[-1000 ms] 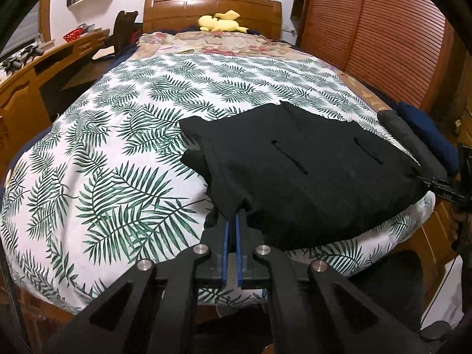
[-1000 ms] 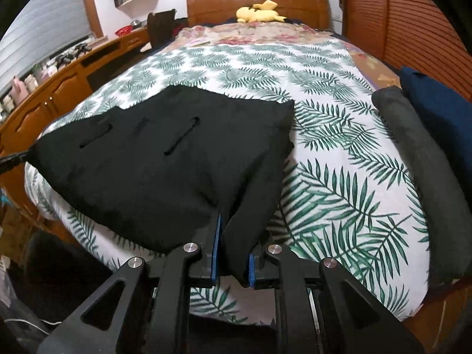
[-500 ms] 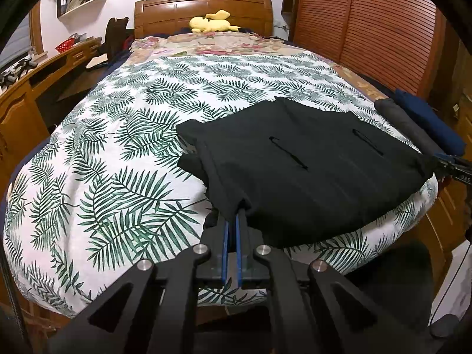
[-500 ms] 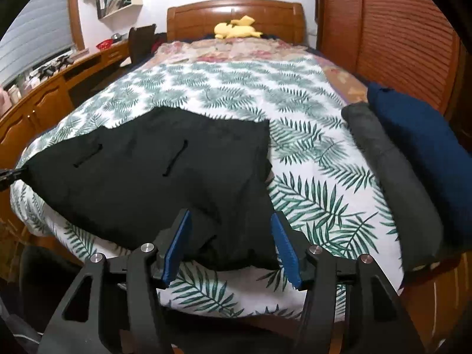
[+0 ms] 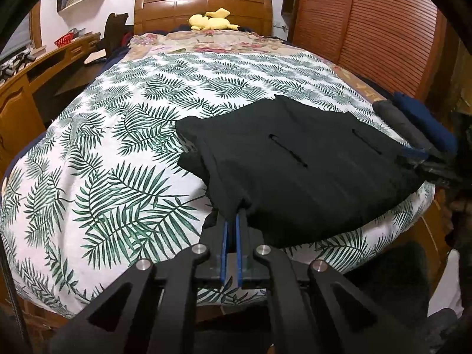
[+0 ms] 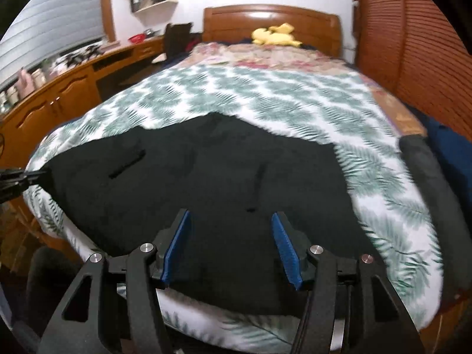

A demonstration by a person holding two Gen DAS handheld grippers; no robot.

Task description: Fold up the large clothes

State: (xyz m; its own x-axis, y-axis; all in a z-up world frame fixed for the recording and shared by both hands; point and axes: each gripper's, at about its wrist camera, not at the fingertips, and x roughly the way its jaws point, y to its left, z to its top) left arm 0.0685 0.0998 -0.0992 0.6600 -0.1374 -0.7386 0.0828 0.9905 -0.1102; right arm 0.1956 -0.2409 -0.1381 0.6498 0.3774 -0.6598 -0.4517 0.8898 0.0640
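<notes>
Leaf-print bed (image 5: 124, 153): left tongs (image 5: 231, 221) pinch black garment (image 5: 295, 171); right tongs (image 6: 231, 236) wide; folded clothes (image 6: 427, 177) beside.

Both wrist cams sit low at the foot of the bed (image 5: 118, 135), facing the headboard (image 6: 271, 23). Left's over the left corner, right's further right; both share the black garment (image 5: 295, 171).

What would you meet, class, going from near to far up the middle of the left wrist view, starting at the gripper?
left gripper → black garment → palm-leaf bedspread → floral pillow cover → yellow plush toy → wooden headboard
</notes>
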